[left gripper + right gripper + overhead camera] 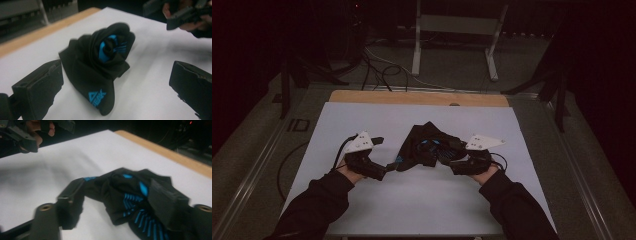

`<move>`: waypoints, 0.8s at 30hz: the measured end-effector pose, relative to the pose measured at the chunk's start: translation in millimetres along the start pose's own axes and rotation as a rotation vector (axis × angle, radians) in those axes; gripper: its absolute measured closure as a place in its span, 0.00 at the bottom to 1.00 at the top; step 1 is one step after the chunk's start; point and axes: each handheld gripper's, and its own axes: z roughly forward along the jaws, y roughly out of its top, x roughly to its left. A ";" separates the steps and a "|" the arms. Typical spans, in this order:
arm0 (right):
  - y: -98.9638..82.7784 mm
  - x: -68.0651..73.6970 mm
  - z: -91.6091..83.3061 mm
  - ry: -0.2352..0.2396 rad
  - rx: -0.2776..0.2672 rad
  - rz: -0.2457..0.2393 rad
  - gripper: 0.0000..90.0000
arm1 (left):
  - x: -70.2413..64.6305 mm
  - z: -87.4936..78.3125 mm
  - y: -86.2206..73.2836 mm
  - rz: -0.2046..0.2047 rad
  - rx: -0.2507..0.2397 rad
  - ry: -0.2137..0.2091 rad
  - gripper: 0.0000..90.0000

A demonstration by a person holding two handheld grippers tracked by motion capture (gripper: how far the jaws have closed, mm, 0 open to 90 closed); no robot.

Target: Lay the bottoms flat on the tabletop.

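A black sock with bright blue markings (427, 145) lies bunched in the middle of the white mat (362, 210). In the left gripper view the sock (100, 67) shows a blue logo at its near end. My left gripper (388, 166) is open just left of that end, its jaws (117, 70) wide apart and clear of the cloth. My right gripper (448, 156) comes in from the right. Its jaws (117, 186) stand either side of the sock's (125, 197) ribbed blue part, open, with the cloth between them and brushing both.
A wooden table edge (412, 97) runs along the far side of the mat. Beyond it are cables (377, 70) on the floor and a grey metal frame (457, 30). Dark stands flank the table on both sides.
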 end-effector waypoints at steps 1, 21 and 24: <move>-3.2 0.2 4.2 0.006 0.008 0.002 0.37 | 1.6 2.7 -1.6 -0.017 -0.002 -0.003 0.00; -49.6 3.3 67.2 -0.112 0.245 0.036 0.61 | 17.4 54.5 -38.4 -0.048 0.246 0.027 0.18; -50.8 3.2 71.0 -0.114 0.267 0.053 0.61 | 18.1 56.0 -39.9 -0.050 0.254 0.028 0.22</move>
